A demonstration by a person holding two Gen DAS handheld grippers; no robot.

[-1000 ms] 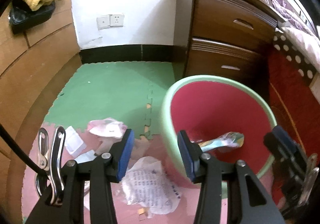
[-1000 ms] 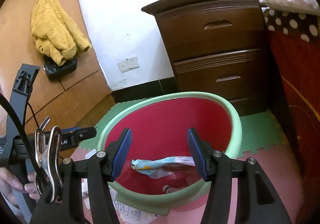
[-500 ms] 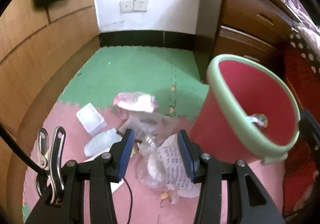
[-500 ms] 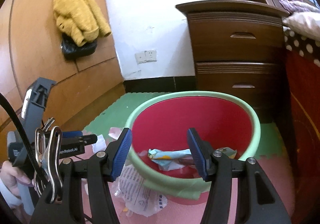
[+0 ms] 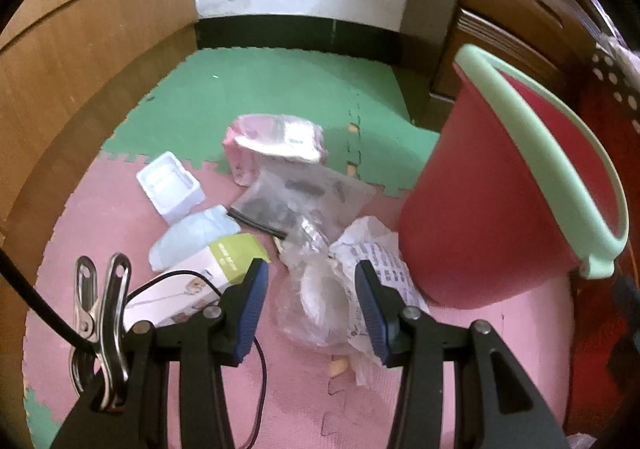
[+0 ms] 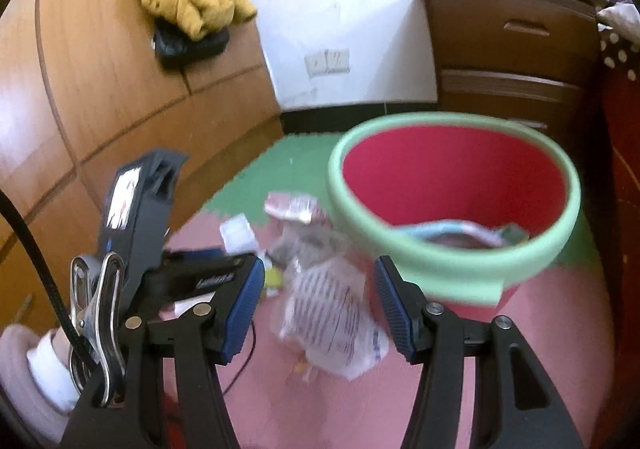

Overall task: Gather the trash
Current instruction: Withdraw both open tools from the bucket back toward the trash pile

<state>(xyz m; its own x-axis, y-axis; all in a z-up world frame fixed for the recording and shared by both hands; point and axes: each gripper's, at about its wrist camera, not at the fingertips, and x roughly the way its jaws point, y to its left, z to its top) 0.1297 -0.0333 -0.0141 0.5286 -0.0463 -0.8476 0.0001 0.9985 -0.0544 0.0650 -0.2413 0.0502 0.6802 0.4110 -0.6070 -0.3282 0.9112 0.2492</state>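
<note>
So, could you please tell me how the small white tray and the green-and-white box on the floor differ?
The white tray is an open, empty plastic shell lying alone on the mat; the green-and-white box is closed printed cardboard, longer, and partly hidden behind the left gripper's fingers, with a black cable across it. Both lie on the pink mat, uncollected.

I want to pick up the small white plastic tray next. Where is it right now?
In the left wrist view, the small white plastic tray lies on the pink foam mat at the left edge of the trash pile, just before the green mat and beside the pale blue packet.
</note>
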